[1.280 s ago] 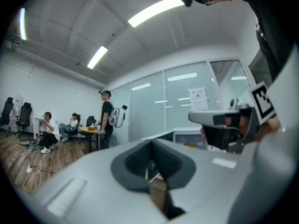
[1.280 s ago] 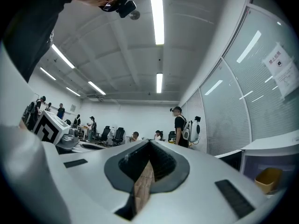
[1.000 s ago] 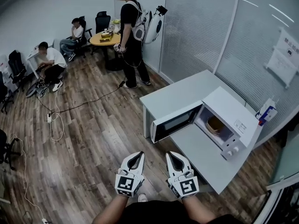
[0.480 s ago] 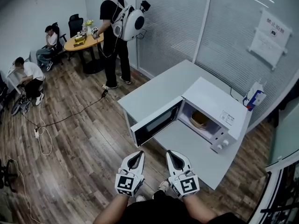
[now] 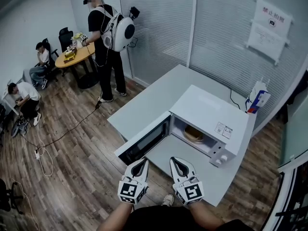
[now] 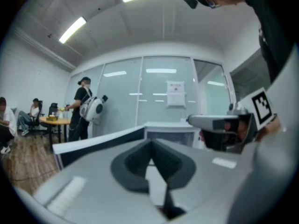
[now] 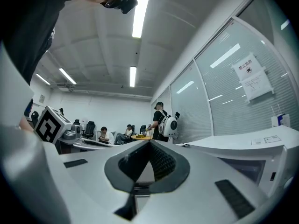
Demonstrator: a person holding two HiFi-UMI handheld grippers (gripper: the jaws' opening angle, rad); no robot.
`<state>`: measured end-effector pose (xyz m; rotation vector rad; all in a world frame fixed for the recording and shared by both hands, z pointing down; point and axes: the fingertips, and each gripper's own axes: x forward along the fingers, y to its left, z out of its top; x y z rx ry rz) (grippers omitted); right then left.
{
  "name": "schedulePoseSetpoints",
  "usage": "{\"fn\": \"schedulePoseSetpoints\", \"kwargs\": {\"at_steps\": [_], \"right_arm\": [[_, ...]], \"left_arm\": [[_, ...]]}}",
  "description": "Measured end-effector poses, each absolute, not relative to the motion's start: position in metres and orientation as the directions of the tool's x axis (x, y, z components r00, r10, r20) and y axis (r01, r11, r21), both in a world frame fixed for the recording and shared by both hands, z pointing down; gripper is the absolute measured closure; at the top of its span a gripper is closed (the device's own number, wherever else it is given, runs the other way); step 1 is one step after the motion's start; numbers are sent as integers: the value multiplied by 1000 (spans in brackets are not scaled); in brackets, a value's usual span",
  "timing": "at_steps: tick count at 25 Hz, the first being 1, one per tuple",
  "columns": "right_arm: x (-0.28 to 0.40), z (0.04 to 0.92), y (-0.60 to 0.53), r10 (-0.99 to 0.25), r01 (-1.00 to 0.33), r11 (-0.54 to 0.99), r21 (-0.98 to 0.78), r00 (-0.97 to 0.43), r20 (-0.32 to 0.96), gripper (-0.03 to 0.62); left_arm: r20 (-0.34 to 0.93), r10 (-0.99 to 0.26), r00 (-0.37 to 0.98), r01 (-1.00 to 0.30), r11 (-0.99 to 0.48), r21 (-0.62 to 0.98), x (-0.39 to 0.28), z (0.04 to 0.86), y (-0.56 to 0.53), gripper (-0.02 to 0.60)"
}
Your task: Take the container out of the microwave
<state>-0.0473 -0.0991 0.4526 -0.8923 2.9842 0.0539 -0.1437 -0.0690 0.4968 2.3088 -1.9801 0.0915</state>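
The white microwave (image 5: 208, 112) stands on a grey table (image 5: 156, 97) with its door (image 5: 143, 142) swung open to the left. Inside the cavity sits a round tan container (image 5: 194, 134). My left gripper (image 5: 143, 161) and right gripper (image 5: 175, 160) are side by side in front of the table's near edge, short of the open cavity. Both are shut, with nothing held. In the left gripper view the shut left gripper (image 6: 152, 142) points level at the door (image 6: 96, 142). In the right gripper view the shut right gripper (image 7: 149, 143) has the microwave (image 7: 254, 158) to its right.
A blue and white carton (image 5: 257, 99) stands on the table behind the microwave. A glass partition with a posted sheet (image 5: 267, 25) backs the table. A person with a white backpack (image 5: 104, 30) stands by a round table (image 5: 77, 57); two people sit at the left. Cables (image 5: 45, 153) lie on the wood floor.
Both grippers have come closer to the table, and the microwave now sits nearer and more central in the head view. The jaws stayed shut.
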Motion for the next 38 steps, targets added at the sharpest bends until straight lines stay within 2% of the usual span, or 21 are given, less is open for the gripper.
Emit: {"fn": "schedulePoseSetpoints", "kwargs": {"at_steps": [16,27,28,32,38], "right_arm": [[15,463,-176,-702,-702,712,-14,-712,0,595],[31,504,-210,-781,-784,621,11,-617,97,595],[33,508,-211,-787,-790,612,11,-608,108,595],[38,521,-214,-805,-812,584,10,-577,139,595],[52,544,-220,-824,-838,545,1,-536,185,595]], "left_arm": [[175,-914,367,-927,-374,-10,-77,515,-169,575],[225,-825,518,-850,-526,25,-46,558,-226,570],[232,-819,525,-845,-533,34,-44,564,-230,548],[264,-802,536,-839,-540,63,-35,584,-248,343],[295,-811,505,-858,-508,73,-18,612,-284,121]]}}
